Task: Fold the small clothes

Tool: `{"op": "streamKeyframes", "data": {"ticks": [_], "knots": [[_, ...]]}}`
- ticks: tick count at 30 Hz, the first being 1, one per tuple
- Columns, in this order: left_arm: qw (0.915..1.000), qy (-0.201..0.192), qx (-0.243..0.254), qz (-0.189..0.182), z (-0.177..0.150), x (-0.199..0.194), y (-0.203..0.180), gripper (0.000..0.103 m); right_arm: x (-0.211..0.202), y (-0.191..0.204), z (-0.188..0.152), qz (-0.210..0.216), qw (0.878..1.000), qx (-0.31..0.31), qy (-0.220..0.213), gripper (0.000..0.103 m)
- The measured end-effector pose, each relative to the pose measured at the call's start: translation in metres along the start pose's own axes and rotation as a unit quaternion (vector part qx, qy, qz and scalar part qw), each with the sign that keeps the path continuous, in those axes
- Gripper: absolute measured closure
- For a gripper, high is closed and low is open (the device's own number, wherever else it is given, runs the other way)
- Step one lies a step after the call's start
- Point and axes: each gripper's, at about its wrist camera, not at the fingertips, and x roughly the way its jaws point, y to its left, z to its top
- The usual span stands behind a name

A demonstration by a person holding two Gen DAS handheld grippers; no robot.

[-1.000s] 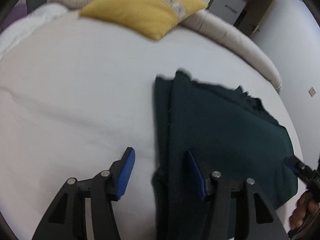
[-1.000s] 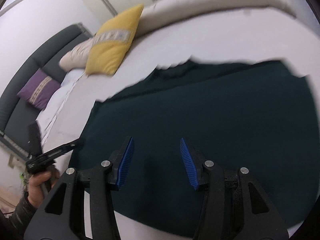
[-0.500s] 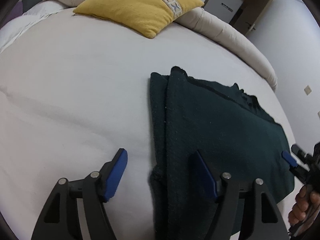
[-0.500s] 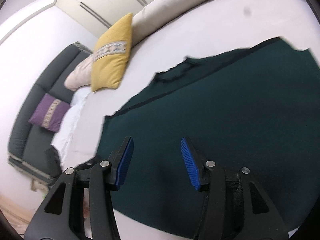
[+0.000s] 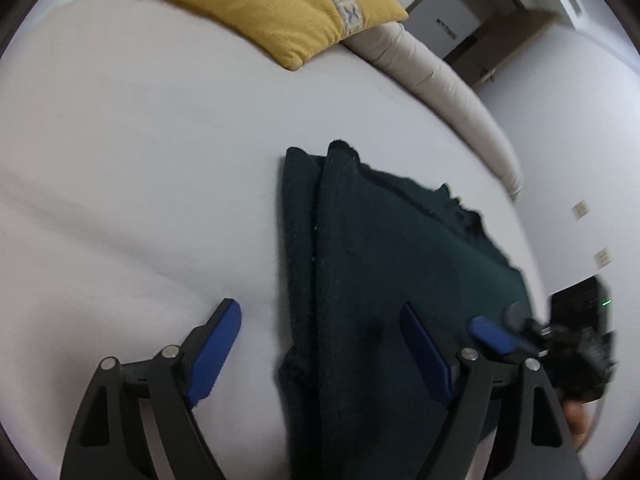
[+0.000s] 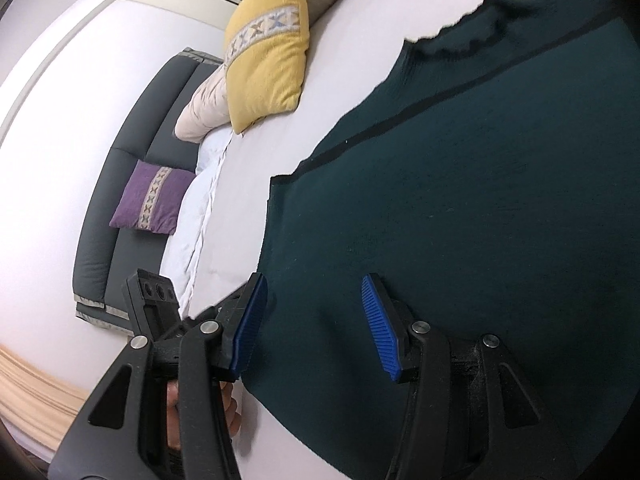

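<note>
A dark green knitted garment [image 5: 400, 280] lies flat on the white bed, its left edge folded over into a narrow strip. It also fills the right wrist view [image 6: 460, 200]. My left gripper [image 5: 324, 348] is open and empty, its jaws straddling the garment's folded left edge near the front. My right gripper [image 6: 316, 320] is open and empty, low over the garment's near edge. The right gripper also shows in the left wrist view [image 5: 496, 336] at the garment's right side. The left gripper's body shows in the right wrist view [image 6: 156, 304].
A yellow pillow [image 5: 280, 12] and a long beige bolster [image 5: 440, 92] lie at the far side of the white bed [image 5: 120, 160]. A grey sofa with a purple cushion [image 6: 148, 196] stands beyond the bed. The bed edge [image 6: 280, 432] is close below the right gripper.
Both grippers have moved closer together over the near end of the garment. The right gripper has swung towards the garment's left corner. Both stay open.
</note>
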Motion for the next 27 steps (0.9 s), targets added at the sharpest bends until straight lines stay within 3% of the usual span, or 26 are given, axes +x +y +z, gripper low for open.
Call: {"op": "streamKeyframes", "data": {"ticks": [4, 11, 14, 18, 21, 27], "knots": [[0.9961, 0.039, -0.037, -0.069, 0.004, 0.007, 0.005, 0.038, 0.004, -0.004, 0.003, 0.018, 1.000, 0.009, -0.001, 0.056], [0.9845, 0.072, -0.100, -0.124, 0.011, 0.016, 0.017, 0.039, 0.003, -0.007, 0.004, 0.043, 0.999, 0.024, 0.007, 0.055], [0.9831, 0.079, -0.107, -0.125, 0.011, 0.020, 0.018, 0.052, 0.007, -0.005, 0.004, 0.051, 0.998, 0.023, 0.013, 0.054], [0.9791, 0.076, -0.135, -0.132, 0.007, 0.020, 0.030, 0.082, 0.016, 0.001, 0.004, 0.047, 0.998, 0.016, 0.026, 0.055], [0.9747, 0.071, -0.152, -0.148, 0.002, 0.020, 0.038, 0.085, 0.026, 0.000, 0.005, 0.026, 0.999, 0.017, 0.040, 0.056], [0.9759, 0.060, -0.150, -0.146, 0.005, 0.020, 0.038, 0.089, 0.039, -0.003, 0.006, 0.014, 0.998, 0.020, 0.050, 0.060]]}}
